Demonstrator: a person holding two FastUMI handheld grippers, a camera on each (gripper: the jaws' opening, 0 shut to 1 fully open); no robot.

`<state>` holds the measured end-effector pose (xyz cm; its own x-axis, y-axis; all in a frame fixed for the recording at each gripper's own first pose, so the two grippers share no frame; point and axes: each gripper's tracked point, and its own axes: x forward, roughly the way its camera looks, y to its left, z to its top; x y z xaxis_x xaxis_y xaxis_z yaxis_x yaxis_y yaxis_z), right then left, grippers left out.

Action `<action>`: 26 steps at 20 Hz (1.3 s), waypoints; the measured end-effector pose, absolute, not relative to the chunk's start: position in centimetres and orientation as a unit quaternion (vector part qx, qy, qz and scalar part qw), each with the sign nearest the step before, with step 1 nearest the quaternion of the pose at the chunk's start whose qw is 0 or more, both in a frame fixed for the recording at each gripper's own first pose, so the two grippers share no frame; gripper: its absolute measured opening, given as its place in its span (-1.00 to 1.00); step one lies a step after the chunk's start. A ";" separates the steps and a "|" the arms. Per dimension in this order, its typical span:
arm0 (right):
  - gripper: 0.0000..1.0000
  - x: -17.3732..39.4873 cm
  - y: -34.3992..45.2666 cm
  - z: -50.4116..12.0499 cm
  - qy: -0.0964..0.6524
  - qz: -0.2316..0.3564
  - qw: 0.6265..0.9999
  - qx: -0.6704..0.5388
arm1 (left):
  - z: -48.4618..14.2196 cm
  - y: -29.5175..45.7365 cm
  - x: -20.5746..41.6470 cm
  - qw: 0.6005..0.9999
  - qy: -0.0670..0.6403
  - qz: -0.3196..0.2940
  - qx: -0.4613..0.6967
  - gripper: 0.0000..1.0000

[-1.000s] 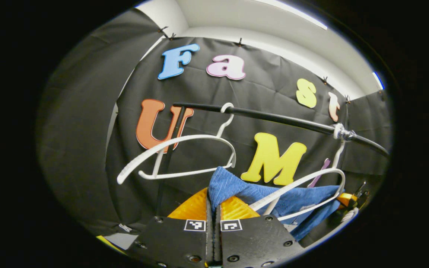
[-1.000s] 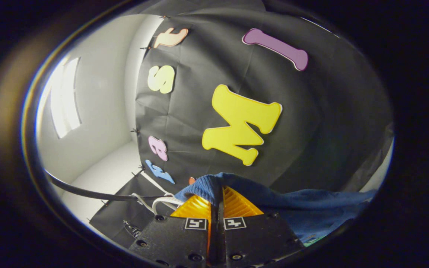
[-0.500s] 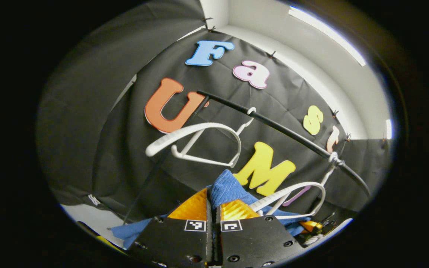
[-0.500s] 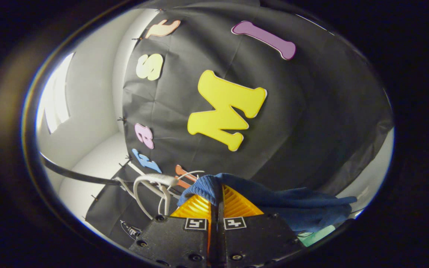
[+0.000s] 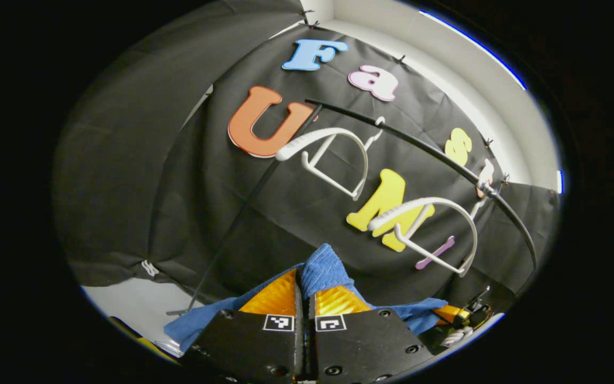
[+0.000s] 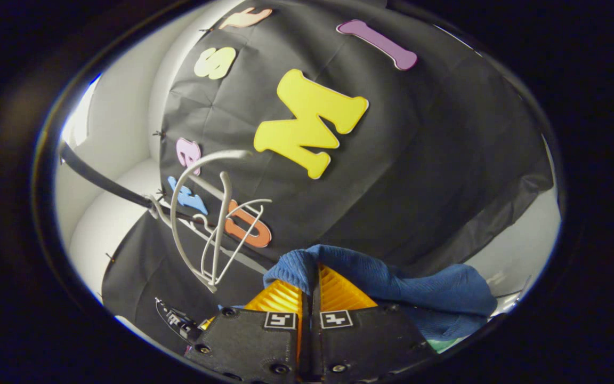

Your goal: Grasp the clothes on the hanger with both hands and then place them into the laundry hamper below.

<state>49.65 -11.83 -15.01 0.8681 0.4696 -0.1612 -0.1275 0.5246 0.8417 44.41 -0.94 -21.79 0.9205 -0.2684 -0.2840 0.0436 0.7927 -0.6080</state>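
Both views are dim over the matte black cloth wall (image 5: 142,176), while the plain white wall panel (image 5: 445,58) above it is lit brightly from a ceiling light strip, which shows as a thin glare line with a blue fringe at the rim. The fisheye lens bends the thin black metal rail (image 5: 424,152) into an arc and stretches things toward the edges, where the picture darkens and softens. In the right gripper view the near white plastic hanger (image 6: 200,224) is slightly motion-blurred, and the ribbed blue cloth garment (image 6: 392,282) is sharp but shadowed underneath.
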 end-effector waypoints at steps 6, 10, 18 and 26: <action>-0.93 46.8 -3.8 -15.0 0.223 0.215 0.860 0.406 | -21.9 -7.2 41.5 0.919 0.213 -0.149 -0.297 -0.99; -0.92 44.0 1.4 -15.2 0.237 0.242 0.866 0.368 | -22.4 -10.4 38.4 0.915 0.236 -0.186 -0.271 -0.99; -0.92 41.6 5.7 -23.5 0.307 0.218 0.880 0.289 | -30.3 -11.9 34.9 0.902 0.294 -0.200 -0.245 -0.99; -0.92 39.1 5.0 -35.3 0.411 0.147 0.865 0.246 | -43.1 -12.6 31.4 0.868 0.406 -0.151 -0.245 -0.98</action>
<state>39.12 5.03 -35.31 0.6183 0.4569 -0.6395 -0.0526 0.8359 0.5464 31.40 -12.60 -43.09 0.6256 -0.4606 -0.6297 0.0628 0.8342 -0.5479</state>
